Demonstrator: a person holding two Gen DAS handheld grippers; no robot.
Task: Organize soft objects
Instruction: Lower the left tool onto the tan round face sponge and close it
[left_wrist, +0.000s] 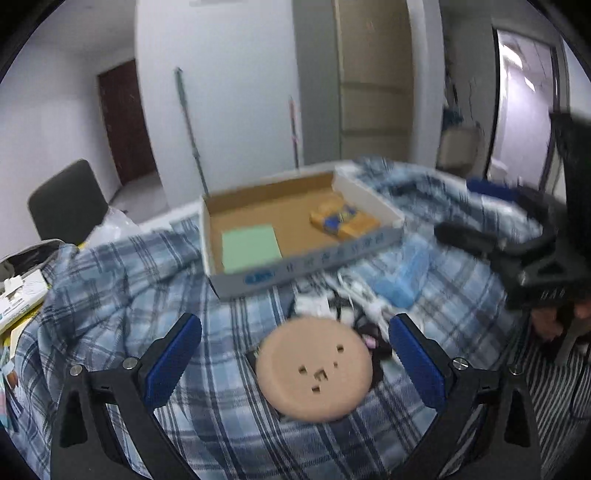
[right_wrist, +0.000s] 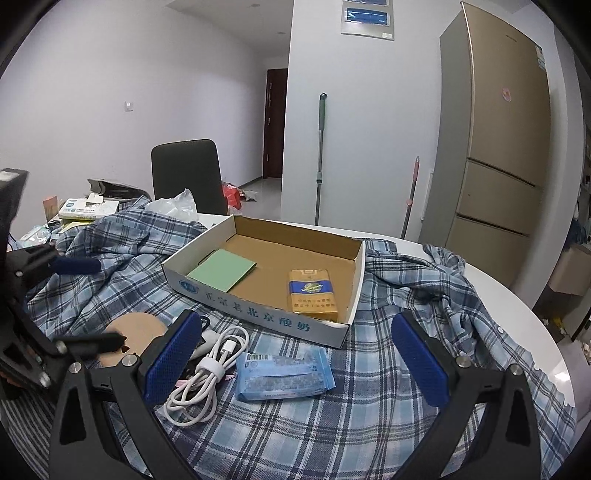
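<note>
Two grippers, fingers wide: left gripper straddled a tan round pad, likely next for the cardboard box; right gripper hovered over a blue tissue pack beside a white cable, on a plaid shirt.

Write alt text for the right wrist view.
The open right tongs hover over a blue plaid cloth holding a white coiled cable and a blue tissue pack. Behind them sits an open cardboard box containing a green pad and a yellow cigarette pack.
</note>
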